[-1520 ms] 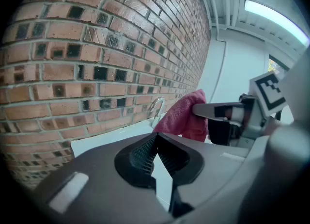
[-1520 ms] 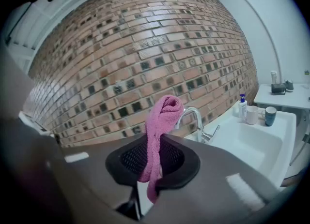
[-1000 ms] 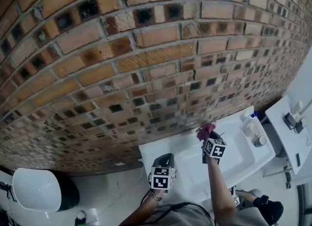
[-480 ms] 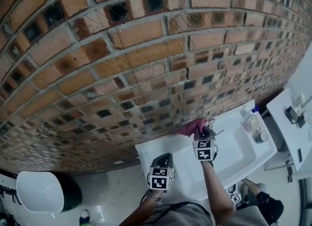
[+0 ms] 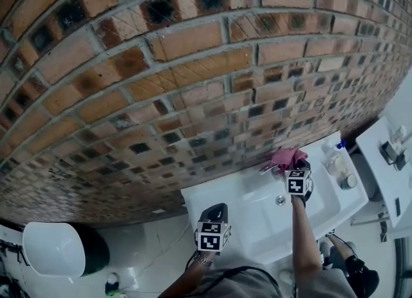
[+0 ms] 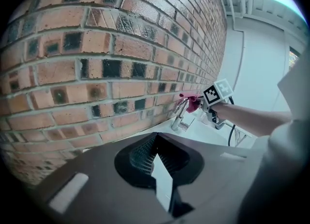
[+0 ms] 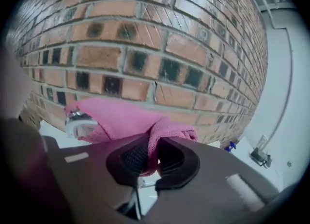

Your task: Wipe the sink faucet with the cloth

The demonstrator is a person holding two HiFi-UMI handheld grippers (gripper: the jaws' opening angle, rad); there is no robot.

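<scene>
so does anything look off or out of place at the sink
Nothing stands out. The right claw is shut on the pink cloth, which drapes over the faucet on the white sink. The left claw is shut and empty. No spill or damage shows.

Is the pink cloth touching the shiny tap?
Touching. The right gripper view shows the pink cloth, pinched in the right claw, draped straight over the end of the chrome faucet.
</scene>
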